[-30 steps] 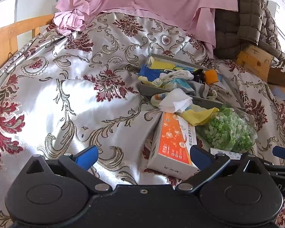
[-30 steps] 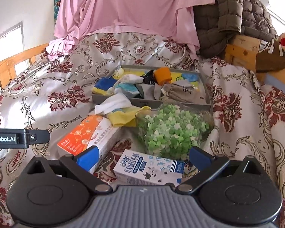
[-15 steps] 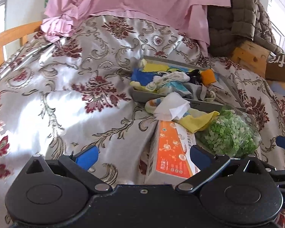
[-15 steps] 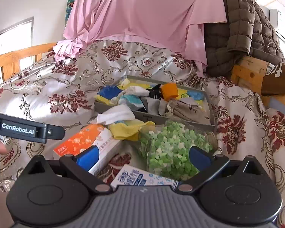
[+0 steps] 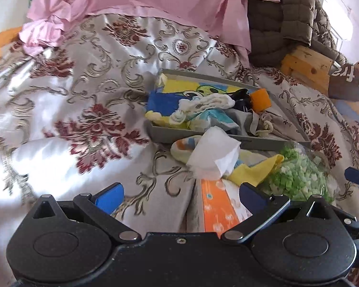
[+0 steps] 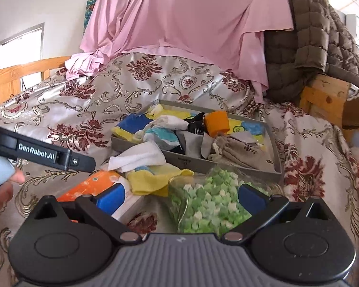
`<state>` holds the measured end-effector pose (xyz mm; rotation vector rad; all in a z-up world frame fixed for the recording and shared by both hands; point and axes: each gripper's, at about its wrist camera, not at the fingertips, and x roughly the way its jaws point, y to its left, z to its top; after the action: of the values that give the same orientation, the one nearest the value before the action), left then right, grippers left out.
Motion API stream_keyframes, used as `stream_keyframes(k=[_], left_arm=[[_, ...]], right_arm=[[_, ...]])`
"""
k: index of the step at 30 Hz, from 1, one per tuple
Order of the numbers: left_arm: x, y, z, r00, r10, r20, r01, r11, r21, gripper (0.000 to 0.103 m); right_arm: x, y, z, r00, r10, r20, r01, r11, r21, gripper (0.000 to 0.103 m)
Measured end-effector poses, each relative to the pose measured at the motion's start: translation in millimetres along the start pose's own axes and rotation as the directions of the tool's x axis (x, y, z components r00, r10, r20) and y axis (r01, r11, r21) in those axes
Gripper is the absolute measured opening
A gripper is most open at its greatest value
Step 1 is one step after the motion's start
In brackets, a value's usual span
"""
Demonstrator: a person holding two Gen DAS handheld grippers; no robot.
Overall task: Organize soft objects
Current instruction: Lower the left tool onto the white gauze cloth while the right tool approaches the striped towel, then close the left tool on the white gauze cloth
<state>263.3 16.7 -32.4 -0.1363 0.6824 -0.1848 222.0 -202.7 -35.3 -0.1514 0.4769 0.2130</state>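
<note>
Bed covered by a satin floral bedspread (image 6: 88,110), cream with dark red flowers. Pink sheet (image 6: 179,19) draped at the head, brown quilted jacket (image 6: 306,45) to its right over a wooden frame.

Grey divided tray (image 6: 274,143) sits mid-bed, stuffed with soft items: blue/yellow cloth, white sock (image 6: 172,120), teal cloth, an orange roll (image 6: 216,123), a beige drawstring pouch (image 6: 239,149). Which compartment each lies in can't be told clearly.

In front of the tray, touching its near wall: clear bag of green and white foam stars (image 6: 208,205), yellow cloth (image 6: 153,181), white tissue (image 5: 213,155) sticking out of an orange tissue box (image 5: 215,205). Print on the box is too small to read.

Readable writing: "GenRobot.AI" on the side of the left gripper (image 6: 43,154) in the right wrist view, fingertips of a hand (image 6: 4,189) behind it. Partial white letters "fr" on a brown object (image 5: 347,83) at far right.

Left gripper (image 5: 182,191): jaws spread wide, holding nothing, over the tissue box end. Right gripper (image 6: 182,196): jaws also wide apart, empty, above the foam-star bag.

Versus half a second ago: both cameras sit closer to the pile; the blue-white milk carton seen then under the right gripper is now out of view; the tissue box fills more of the left view.
</note>
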Motion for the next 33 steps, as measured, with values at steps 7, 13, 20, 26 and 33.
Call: stream_keyframes(k=[7,13,20,26,33], left_arm=[[35,12,20,0.990,-0.139,-0.020,0.139,0.990,-0.017,0.102],[70,14,33,0.979,-0.198,-0.058,0.198,0.980,-0.005,0.102],[103,27,42,0.941,-0.308,-0.141,0.294,0.949,-0.113,0.092],[119,39,36,0.903,-0.394,-0.170,0.351,0.907,-0.234,0.075],[124,49,39,0.874,-0.454,-0.174,0.384,0.864,-0.326,0.044]], right_arm=[[32,-12,4,1.000,-0.005,-0.009,0.005,1.000,0.017,0.103],[55,-18,9,0.999,-0.005,-0.049,0.006,1.000,0.019,0.103],[79,-14,19,0.996,0.003,-0.084,-0.006,0.999,-0.035,0.103],[88,-6,29,0.993,0.041,-0.112,-0.049,0.996,-0.071,0.103],[102,4,34,0.989,0.047,-0.138,-0.061,0.994,-0.093,0.103]])
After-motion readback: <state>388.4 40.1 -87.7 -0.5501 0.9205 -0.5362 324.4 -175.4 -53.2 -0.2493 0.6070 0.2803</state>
